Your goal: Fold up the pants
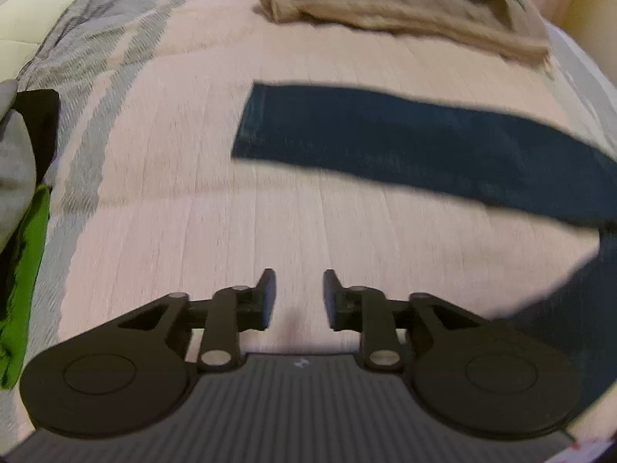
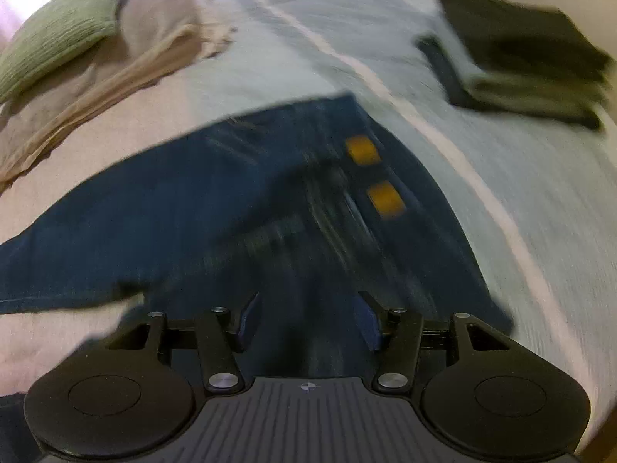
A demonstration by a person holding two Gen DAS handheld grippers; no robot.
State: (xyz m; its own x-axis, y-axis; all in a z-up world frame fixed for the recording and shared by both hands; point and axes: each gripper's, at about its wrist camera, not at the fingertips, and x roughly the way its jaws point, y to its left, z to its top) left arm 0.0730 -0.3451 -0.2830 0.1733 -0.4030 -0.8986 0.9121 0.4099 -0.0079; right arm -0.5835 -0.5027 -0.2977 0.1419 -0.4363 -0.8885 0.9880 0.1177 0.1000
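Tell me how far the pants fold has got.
Done: the jeans lie spread on the bed, one leg stretched flat. In hand: nothing; left claw and right claw are open and empty. Left: the remaining folds; how many I cannot tell.

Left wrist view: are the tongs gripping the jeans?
No, the left tongs stand open over bare bedspread; the jeans lie beyond them.

black left gripper [image 1: 299, 297], silver screws, round discs, grey ribbed body

Green pillow [image 2: 58, 27], beige blanket [image 1: 405, 7], folded clothes [image 2: 528, 61] on bed [image 1: 231, 212].
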